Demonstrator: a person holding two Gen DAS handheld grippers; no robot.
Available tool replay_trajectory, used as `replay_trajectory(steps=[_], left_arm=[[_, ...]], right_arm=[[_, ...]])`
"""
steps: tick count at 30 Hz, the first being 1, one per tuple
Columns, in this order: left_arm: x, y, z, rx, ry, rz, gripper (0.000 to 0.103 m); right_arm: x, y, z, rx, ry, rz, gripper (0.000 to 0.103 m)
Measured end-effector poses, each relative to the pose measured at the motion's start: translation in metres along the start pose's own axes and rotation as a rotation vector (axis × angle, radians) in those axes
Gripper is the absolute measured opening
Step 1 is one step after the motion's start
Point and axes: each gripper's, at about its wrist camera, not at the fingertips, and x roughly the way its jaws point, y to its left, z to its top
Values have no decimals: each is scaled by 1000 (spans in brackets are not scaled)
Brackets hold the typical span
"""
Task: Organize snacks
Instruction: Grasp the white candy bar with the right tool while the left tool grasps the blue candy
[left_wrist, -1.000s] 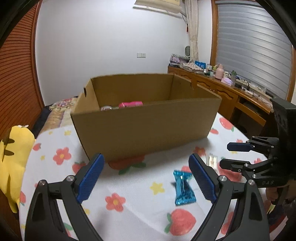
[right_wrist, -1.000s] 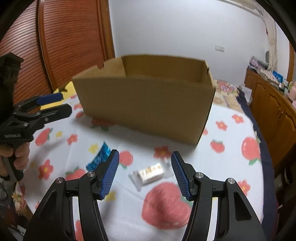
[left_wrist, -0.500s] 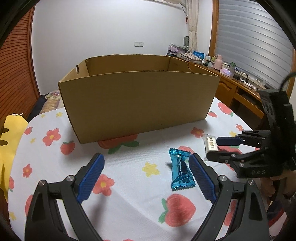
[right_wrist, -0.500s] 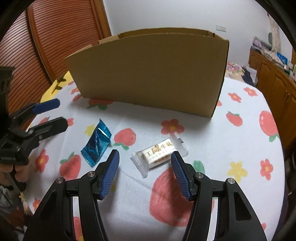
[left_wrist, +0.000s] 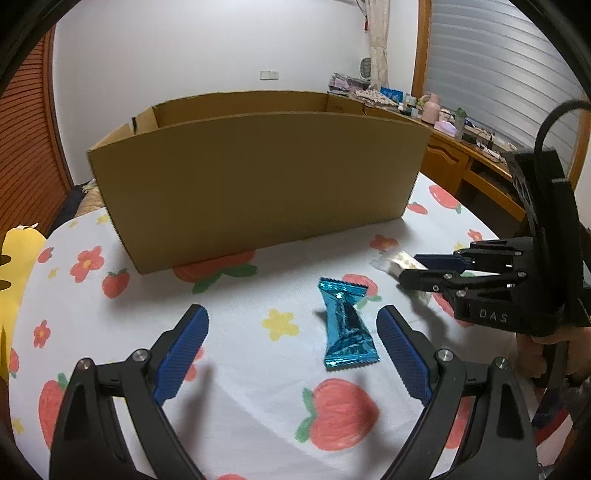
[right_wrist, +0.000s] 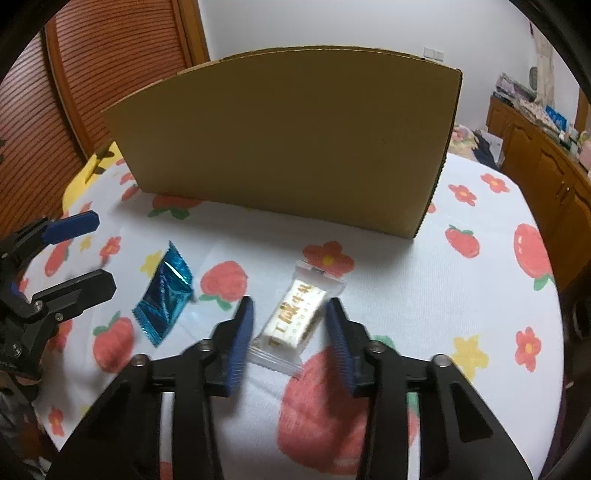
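Observation:
A blue foil snack packet lies on the flowered tablecloth, also in the right wrist view. My left gripper is open low over the cloth, the packet near its right finger. A white nougat packet lies between the open fingers of my right gripper, apart from both pads. In the left wrist view the right gripper straddles the white packet. The open cardboard box stands behind both snacks.
The round table's cloth ends at an edge on the right. A yellow plush sits at the table's left. A wooden cabinet with clutter stands at the right wall.
Both grippers have come down and forward toward the snacks. The right gripper now has the white packet between its fingers. The box interior has dropped out of sight.

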Motion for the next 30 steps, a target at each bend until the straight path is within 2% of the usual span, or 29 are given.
replay_trajectory(steps=[1,12,15,16,18,21,26,28,30], left_arm=[[1,-2,-1,2,8,-9,93],[12,-19,2,22,59,-72,88],[17,-23,4,30,78,-67,77],[19,-25,4,33,85,-68,68],[24,-26,5,26,107,-75,58],[31,-26,4,11,132,-78,54],[33,-24,4,-1,135,-61,40],[32,-23,3,-8,134,-72,26],[31,-22,2,-11,134,-75,24]], right_arm=[[0,-1,-1,-2,1,3,21],[-17,-10,-8,42,-45,33,20],[-26,-13,-17,48,-61,33,20],[-29,-12,-19,50,-66,33,20],[-33,-13,-23,56,-76,33,20],[-38,-15,-28,72,-86,41,20],[-39,-17,-33,89,-89,48,20],[-39,-18,-36,90,-90,43,20],[-40,-18,-37,92,-90,43,20]])
